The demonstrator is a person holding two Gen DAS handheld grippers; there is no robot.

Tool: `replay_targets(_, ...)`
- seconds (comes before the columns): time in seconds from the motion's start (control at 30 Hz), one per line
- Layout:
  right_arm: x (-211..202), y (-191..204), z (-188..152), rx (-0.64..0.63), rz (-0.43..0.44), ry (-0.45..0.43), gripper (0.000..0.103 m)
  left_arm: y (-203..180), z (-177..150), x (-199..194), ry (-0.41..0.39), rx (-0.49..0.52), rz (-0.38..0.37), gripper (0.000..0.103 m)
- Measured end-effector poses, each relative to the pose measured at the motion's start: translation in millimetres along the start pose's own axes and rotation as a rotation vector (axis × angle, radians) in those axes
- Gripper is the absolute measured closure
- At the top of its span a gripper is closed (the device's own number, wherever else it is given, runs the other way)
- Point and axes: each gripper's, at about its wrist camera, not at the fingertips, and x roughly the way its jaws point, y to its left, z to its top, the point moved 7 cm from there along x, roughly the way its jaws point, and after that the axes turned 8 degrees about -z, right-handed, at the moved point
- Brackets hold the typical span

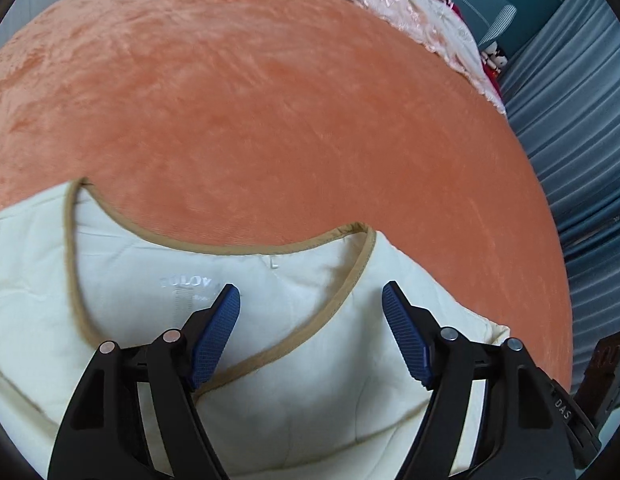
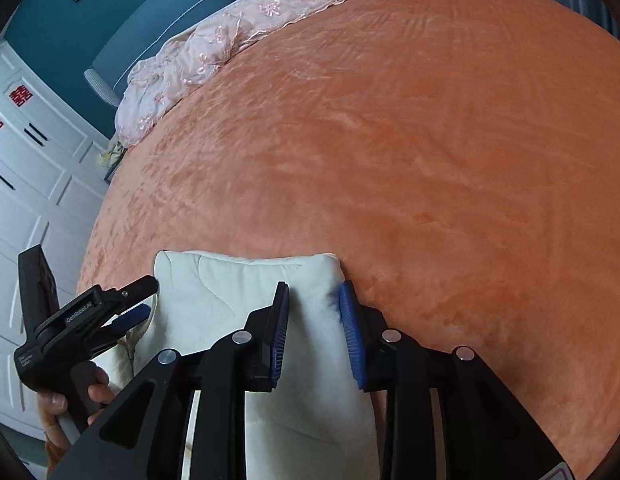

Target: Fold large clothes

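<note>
Left wrist view: cream quilted garment with tan-trimmed neckline lies on the orange plush bedspread; left gripper hovers over the neckline, jaws spread wide, holding nothing. Right wrist view: right gripper straddles a folded edge of the garment, blue pads apart; contact with the fabric unclear, probably not clamped. Left gripper sits at the garment's left edge.
</note>
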Motion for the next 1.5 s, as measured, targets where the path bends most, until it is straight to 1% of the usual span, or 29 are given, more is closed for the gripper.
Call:
replay_targets(0.03, 3, 2, 0, -0.008, 0.006, 0.005, 0.074, -1, -2, 5, 0.008, -0.004, -0.004, 0.045)
replay_targets(0.07, 5, 5, -1, -0.02, 0.001, 0.006, 0.076, -1, -2, 8, 0.017, -0.004, -0.01, 0.049)
replay_targets(0.1, 6, 8, -2, -0.036, -0.004, 0.008, 0.084, -3, -3, 11, 0.024, 0.001, -0.011, 0.066)
replay_targets(0.13, 6, 10, -3, -0.053, -0.018, -0.001, 0.093, -6, -3, 14, 0.039, 0.01, -0.023, 0.099)
replay_targets(0.17, 0, 11, -3, -0.069, -0.033, -0.03, 0.096, -8, -4, 15, 0.049, 0.014, -0.021, 0.102)
replay_targets(0.3, -28, 5, -2, -0.095, -0.078, -0.154, 0.099, -18, 5, -2, -0.045, 0.116, 0.049, 0.103)
replay_targets(0.33, -24, 1, -2, -0.106, -0.115, -0.155, 0.099, -18, 5, -4, -0.055, 0.125, 0.055, 0.103)
replay_targets(0.37, -15, -6, -5, -0.104, -0.133, -0.127, 0.099, -15, 5, -4, -0.06, 0.134, 0.061, 0.103)
replay_targets(0.4, -6, -12, -9, -0.093, -0.139, -0.101, 0.099, -10, 3, -2, -0.065, 0.146, 0.094, 0.103)
replay_targets(0.43, -1, -17, -12, -0.091, -0.144, -0.086, 0.099, -2, 3, 0, -0.077, 0.164, 0.163, 0.103)
replay_targets(0.47, 3, -18, -14, -0.094, -0.14, -0.082, 0.099, 5, 3, 4, -0.073, 0.155, 0.18, 0.103)
replay_targets(0.53, 3, -18, -13, -0.108, -0.134, -0.087, 0.099, 22, 1, 9, -0.064, 0.085, 0.129, 0.103)
replay_targets(0.6, 4, -16, -10, -0.113, -0.119, -0.09, 0.098, 25, 2, 5, -0.08, 0.067, 0.096, 0.103)
replay_targets(0.67, -1, -15, -8, -0.106, -0.103, -0.1, 0.098, 19, 5, -1, -0.103, 0.079, 0.069, 0.103)
replay_targets(0.73, -3, -13, -5, -0.097, -0.087, -0.109, 0.098, 6, 6, -8, -0.112, 0.072, -0.025, 0.103)
replay_targets(0.77, -5, -12, -4, -0.093, -0.078, -0.113, 0.097, -1, 7, -11, -0.119, 0.069, -0.053, 0.101)
replay_targets(0.8, -6, -10, -3, -0.087, -0.072, -0.114, 0.097, -7, 10, -11, -0.117, 0.069, -0.069, 0.085)
replay_targets(0.83, -6, -8, -1, -0.078, -0.063, -0.108, 0.095, -12, 10, -10, -0.11, 0.072, -0.072, 0.057)
replay_targets(0.87, -5, -5, -1, -0.069, -0.044, -0.099, 0.095, -16, 13, -6, -0.103, 0.069, -0.059, 0.047)
replay_targets(0.9, -2, -1, 1, -0.063, -0.03, -0.09, 0.095, -19, 14, -2, -0.102, 0.068, -0.052, 0.041)
replay_targets(0.97, 2, 10, 1, -0.084, -0.035, -0.083, 0.095, -20, 13, 8, -0.071, 0.073, -0.02, 0.042)
replay_targets(1.0, 3, 17, 1, -0.103, -0.044, -0.085, 0.095, -19, 11, 14, -0.048, 0.073, -0.001, 0.047)
replay_targets(1.07, 10, 25, 0, -0.145, -0.093, -0.084, 0.094, -19, 7, 21, -0.02, 0.068, -0.007, 0.071)
replay_targets(1.1, 15, 24, -3, -0.154, -0.107, -0.073, 0.094, -21, 5, 23, -0.012, 0.078, -0.014, 0.088)
replay_targets(1.13, 21, 22, -4, -0.151, -0.115, -0.058, 0.093, -23, 4, 24, -0.015, 0.094, -0.002, 0.098)
replay_targets(1.27, 23, 16, -4, -0.115, -0.084, -0.053, 0.09, -26, 0, 24, -0.058, 0.155, 0.055, 0.101)
replay_targets(1.4, -9, 17, 0, -0.11, -0.065, -0.155, 0.088, -19, -4, 25, -0.087, 0.145, 0.055, 0.101)
replay_targets(1.43, -10, 17, 0, -0.11, -0.06, -0.154, 0.088, -16, -5, 25, -0.09, 0.142, 0.054, 0.101)
replay_targets(1.5, 4, 16, -3, -0.129, -0.081, -0.107, 0.088, -15, -6, 25, -0.096, 0.142, 0.054, 0.101)
